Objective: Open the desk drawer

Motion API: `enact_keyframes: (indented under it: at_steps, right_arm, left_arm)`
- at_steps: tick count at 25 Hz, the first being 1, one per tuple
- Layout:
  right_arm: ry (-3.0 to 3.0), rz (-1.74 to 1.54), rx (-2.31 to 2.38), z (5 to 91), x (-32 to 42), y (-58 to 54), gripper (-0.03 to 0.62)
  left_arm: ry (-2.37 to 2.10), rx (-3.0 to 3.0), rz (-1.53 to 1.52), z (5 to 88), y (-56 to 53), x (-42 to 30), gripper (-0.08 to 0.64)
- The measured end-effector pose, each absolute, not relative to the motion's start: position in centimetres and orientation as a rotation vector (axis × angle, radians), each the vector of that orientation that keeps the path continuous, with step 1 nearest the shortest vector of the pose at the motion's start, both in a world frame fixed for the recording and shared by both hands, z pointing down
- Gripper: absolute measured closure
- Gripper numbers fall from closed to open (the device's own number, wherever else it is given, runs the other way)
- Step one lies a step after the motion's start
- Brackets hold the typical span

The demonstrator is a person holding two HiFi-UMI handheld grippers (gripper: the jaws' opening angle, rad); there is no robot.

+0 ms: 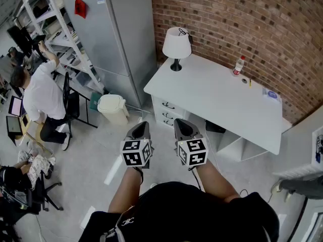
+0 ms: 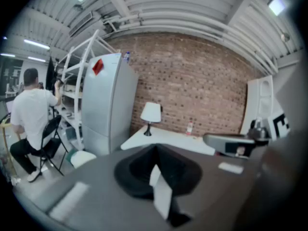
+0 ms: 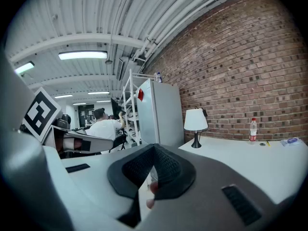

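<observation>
The white desk (image 1: 222, 97) stands against the brick wall. Its stack of drawers (image 1: 168, 114) with dark handles faces me at the desk's left end, all pushed in. Both grippers hang in the air in front of it, a short way off and touching nothing. My left gripper (image 1: 141, 127) is shut and holds nothing; in the left gripper view its jaws (image 2: 155, 153) meet below the desk top (image 2: 166, 138). My right gripper (image 1: 184, 125) is also shut and empty, its tips (image 3: 154, 150) closed in front of the desk top (image 3: 240, 153).
A white lamp (image 1: 176, 44), a bottle (image 1: 238, 65) and small items sit on the desk. A grey fridge (image 1: 118, 39) and a cream bin (image 1: 113, 109) stand left of the drawers. A person (image 1: 43, 92) sits by the white shelving (image 1: 55, 19) at far left.
</observation>
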State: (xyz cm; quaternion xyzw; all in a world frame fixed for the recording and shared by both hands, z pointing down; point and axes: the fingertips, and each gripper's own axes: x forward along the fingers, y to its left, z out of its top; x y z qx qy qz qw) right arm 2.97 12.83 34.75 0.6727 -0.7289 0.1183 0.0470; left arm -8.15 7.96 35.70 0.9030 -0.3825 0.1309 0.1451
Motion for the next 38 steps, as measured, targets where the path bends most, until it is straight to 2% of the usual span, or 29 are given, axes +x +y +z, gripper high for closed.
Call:
enact_keyframes:
  at_steps: [27,38]
  right_arm:
    - [-2.105,0.283,2.103,35.6,-5.2,10.8,0.601]
    - [-2.043,0.357,2.166,38.3,-2.2,10.1,0.601]
  left_arm:
    - [-0.944,2.652,0.364,37.9,5.1,-14.0,0.561]
    - [-0.877,2.647,0.470,41.2,4.7,-11.6,0.561]
